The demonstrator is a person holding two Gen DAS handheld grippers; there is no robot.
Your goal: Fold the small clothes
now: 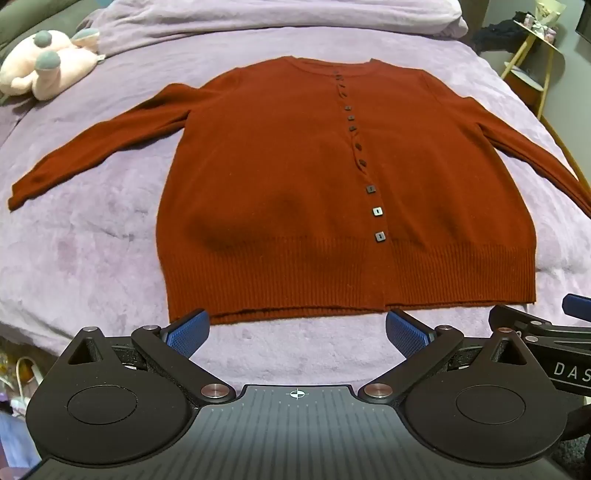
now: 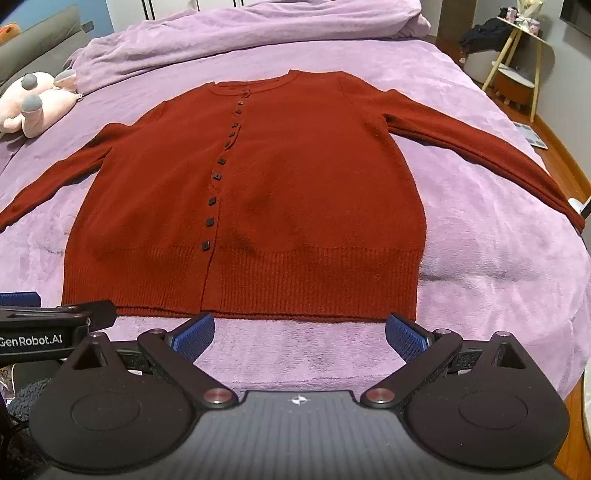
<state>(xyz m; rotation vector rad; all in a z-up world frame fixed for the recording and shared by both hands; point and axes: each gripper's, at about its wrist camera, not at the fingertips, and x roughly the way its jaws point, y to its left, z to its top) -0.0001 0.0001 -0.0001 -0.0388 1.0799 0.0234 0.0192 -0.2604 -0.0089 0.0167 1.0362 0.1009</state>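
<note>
A rust-red buttoned cardigan [image 1: 295, 177] lies flat, front up, on the purple bed cover, both sleeves spread out to the sides; it also shows in the right wrist view [image 2: 277, 192]. Its ribbed hem faces me. My left gripper [image 1: 297, 332] is open and empty, just short of the hem near the left half. My right gripper [image 2: 300, 334] is open and empty, just short of the hem near the right half. The right gripper's finger [image 1: 576, 304] shows at the right edge of the left wrist view; the left gripper's body [image 2: 55, 325] shows at the left of the right wrist view.
The purple bed cover [image 1: 92, 258] spreads all around the cardigan. A pink plush toy [image 1: 44, 62] lies at the far left. A bunched duvet [image 2: 240, 26] lies at the head. A yellow-legged side table [image 2: 517, 55] stands off the bed at the far right.
</note>
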